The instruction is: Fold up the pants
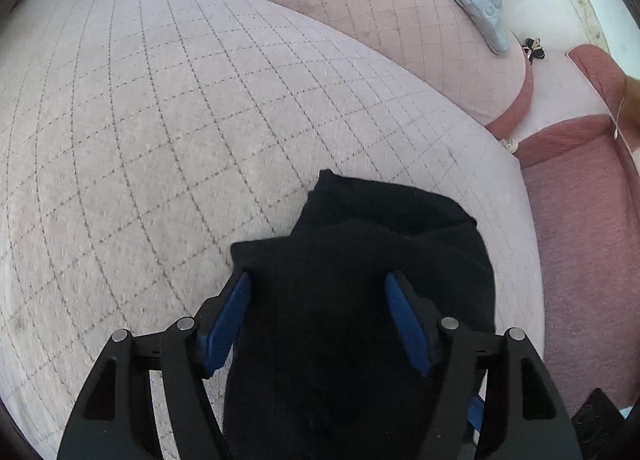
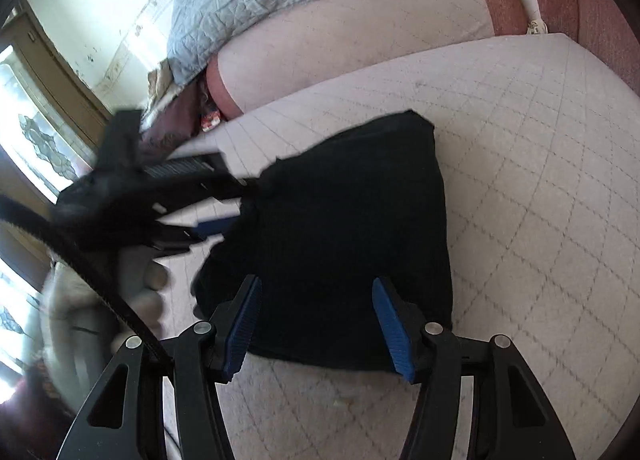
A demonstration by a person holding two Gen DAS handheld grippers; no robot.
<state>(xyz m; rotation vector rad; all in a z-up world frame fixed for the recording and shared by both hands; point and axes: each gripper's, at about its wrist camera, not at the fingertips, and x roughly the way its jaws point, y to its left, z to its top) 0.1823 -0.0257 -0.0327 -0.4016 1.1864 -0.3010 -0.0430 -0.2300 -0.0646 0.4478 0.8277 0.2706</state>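
both gripper (image 1: 318, 292) (image 2: 316, 296) jaws gape wide, holding nothing, over folded black pants (image 2: 340, 228).

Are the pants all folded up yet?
Nearly. The black pants already lie as a small folded bundle on the quilted cushion. Both the left gripper and right gripper are open above them, gripping nothing. What's left looks like a final tidy-up, if any.

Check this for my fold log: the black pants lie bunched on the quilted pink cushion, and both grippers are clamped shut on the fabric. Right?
Not quite. The black pants do lie bunched on the quilted pink cushion, but both grippers are open: the left gripper and right gripper each show blue pads spread wide in their own wrist view.
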